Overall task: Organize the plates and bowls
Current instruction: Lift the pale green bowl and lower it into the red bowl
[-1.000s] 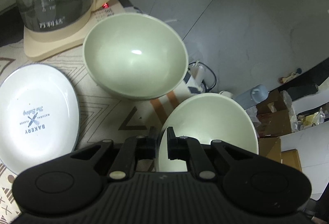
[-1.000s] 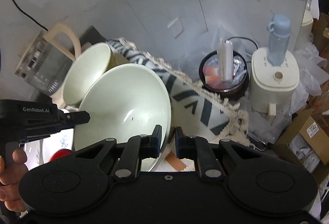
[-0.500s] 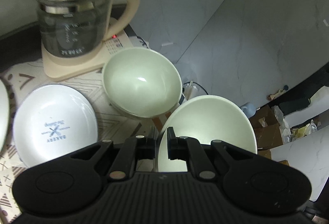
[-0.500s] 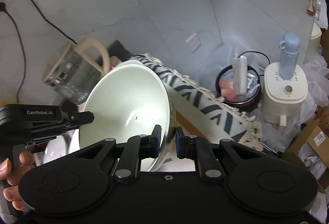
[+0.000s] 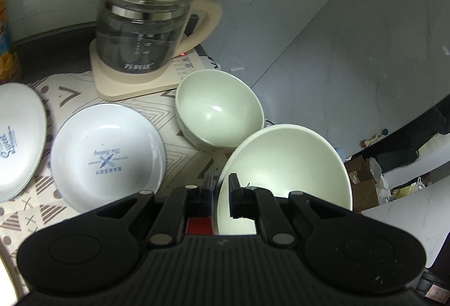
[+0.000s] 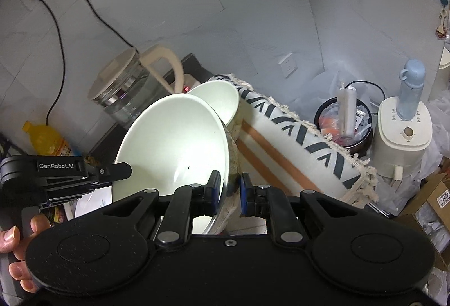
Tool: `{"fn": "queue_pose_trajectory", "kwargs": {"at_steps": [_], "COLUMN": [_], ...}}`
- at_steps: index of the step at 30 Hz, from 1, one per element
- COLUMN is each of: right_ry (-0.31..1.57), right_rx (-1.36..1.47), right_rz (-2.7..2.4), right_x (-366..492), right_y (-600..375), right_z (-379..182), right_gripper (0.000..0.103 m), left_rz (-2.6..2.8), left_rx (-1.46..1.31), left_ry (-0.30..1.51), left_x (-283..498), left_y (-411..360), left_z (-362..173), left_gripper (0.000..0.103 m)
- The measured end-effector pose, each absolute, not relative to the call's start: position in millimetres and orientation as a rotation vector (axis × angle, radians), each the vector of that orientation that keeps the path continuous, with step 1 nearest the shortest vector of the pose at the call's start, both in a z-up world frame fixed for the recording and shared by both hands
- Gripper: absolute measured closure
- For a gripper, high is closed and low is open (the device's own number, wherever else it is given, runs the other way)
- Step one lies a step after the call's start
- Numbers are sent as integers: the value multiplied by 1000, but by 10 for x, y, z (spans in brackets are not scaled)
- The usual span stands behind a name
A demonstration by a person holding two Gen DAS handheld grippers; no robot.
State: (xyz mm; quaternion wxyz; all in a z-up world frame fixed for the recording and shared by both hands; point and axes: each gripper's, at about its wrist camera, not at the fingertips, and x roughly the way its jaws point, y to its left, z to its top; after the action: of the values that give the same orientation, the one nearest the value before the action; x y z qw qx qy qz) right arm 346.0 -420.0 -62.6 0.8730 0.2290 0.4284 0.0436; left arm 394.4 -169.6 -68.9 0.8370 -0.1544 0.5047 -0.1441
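Note:
A pale green bowl (image 5: 284,165) hangs above the table's right edge, held by both grippers at opposite sides of its rim. My left gripper (image 5: 222,193) is shut on the rim's near-left side. In the right wrist view the same bowl (image 6: 174,143) tilts, and my right gripper (image 6: 228,188) is shut on its right rim. The left gripper (image 6: 121,171) reaches the far rim from the left, held by a person's hand (image 6: 17,244). A second green bowl (image 5: 219,109) stands on the patterned cloth. Left of it lie a white "BAKERY" plate (image 5: 108,154) and another white plate (image 5: 17,137).
A glass kettle (image 5: 146,33) on a cream base stands at the back by the wall. A yellow bottle (image 6: 47,140) is at the far left. Off the fringed table edge, on the floor, are a dark bin (image 6: 346,120), a white appliance (image 6: 405,137) and cardboard boxes (image 6: 433,202).
Both grippers have risen with the green bowl between them. The kettle, plates and second bowl now look smaller and farther below, and a second white plate has come into view.

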Motion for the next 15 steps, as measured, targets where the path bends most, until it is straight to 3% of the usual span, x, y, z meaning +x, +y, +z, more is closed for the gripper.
{"fn": "queue_pose_trajectory", "kwargs": {"at_steps": [15], "right_ry": [957], "right_rx": [408], "right_rz": [163], "right_x": [3277], "right_y": [-3745], "right_z": [-698], "right_gripper": [88], "left_rz": [-239], "left_rx": [-379], "left_ry": [1113], "left_x": [3603], "left_y": [-1169], "left_z": [-835], "left_gripper": [95]}}
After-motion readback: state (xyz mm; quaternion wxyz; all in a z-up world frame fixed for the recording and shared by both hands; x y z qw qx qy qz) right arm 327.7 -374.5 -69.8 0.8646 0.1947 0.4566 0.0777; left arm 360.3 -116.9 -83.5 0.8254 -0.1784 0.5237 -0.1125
